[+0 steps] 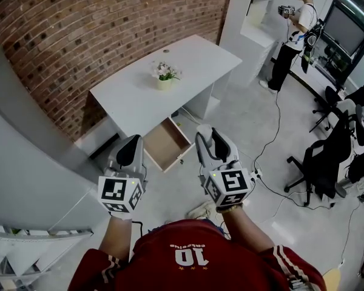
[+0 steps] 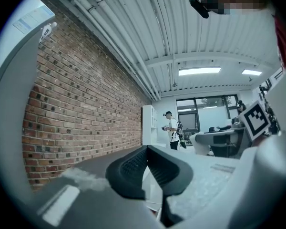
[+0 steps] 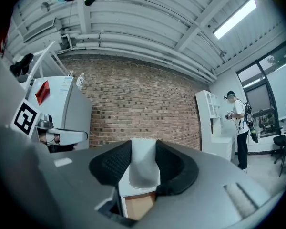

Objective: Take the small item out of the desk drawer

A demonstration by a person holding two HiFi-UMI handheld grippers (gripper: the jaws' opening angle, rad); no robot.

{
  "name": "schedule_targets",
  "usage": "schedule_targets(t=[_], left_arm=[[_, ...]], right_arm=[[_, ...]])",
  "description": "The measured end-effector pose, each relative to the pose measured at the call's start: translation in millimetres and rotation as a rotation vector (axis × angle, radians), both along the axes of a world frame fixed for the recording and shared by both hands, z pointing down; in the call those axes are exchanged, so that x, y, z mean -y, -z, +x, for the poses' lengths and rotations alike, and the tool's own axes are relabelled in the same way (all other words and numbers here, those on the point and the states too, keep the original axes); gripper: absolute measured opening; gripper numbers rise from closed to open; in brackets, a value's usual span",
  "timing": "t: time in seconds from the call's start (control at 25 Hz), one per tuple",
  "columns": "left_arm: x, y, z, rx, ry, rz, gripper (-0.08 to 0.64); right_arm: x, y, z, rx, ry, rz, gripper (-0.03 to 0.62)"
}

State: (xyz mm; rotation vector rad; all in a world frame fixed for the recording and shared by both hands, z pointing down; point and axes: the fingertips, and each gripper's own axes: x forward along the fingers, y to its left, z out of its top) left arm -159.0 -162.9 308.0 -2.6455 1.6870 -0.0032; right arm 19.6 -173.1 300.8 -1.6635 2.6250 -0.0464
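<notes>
A white desk (image 1: 139, 96) stands against the brick wall, its wooden drawer (image 1: 165, 143) pulled out; the drawer's inside looks bare. Both grippers hang level above the floor in front of the drawer. My right gripper (image 1: 207, 137) (image 3: 144, 151) is shut on a small white item (image 3: 144, 171), which sits upright between the black pads (image 3: 113, 165). Under it, in the right gripper view, the drawer's brown inside (image 3: 139, 207) shows. My left gripper (image 1: 132, 143) (image 2: 147, 150) is shut, its pads meeting at the tips with nothing between them.
A small pot of flowers (image 1: 164, 76) stands on the desk top. A grey cabinet (image 1: 30, 162) rises at the left. Black office chairs (image 1: 327, 156) and a floor cable (image 1: 273, 132) lie to the right. Another person (image 1: 294, 32) stands far back by a white shelf unit.
</notes>
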Motion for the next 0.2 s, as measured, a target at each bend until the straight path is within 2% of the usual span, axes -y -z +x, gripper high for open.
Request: schedule_targets(t=[0.2], left_arm=[[0.4, -1.7, -6.8, -0.01, -0.002, -0.001, 0.0]], right_arm=[[0.2, 0.3, -6.5, 0.001, 0.001, 0.001, 0.158]])
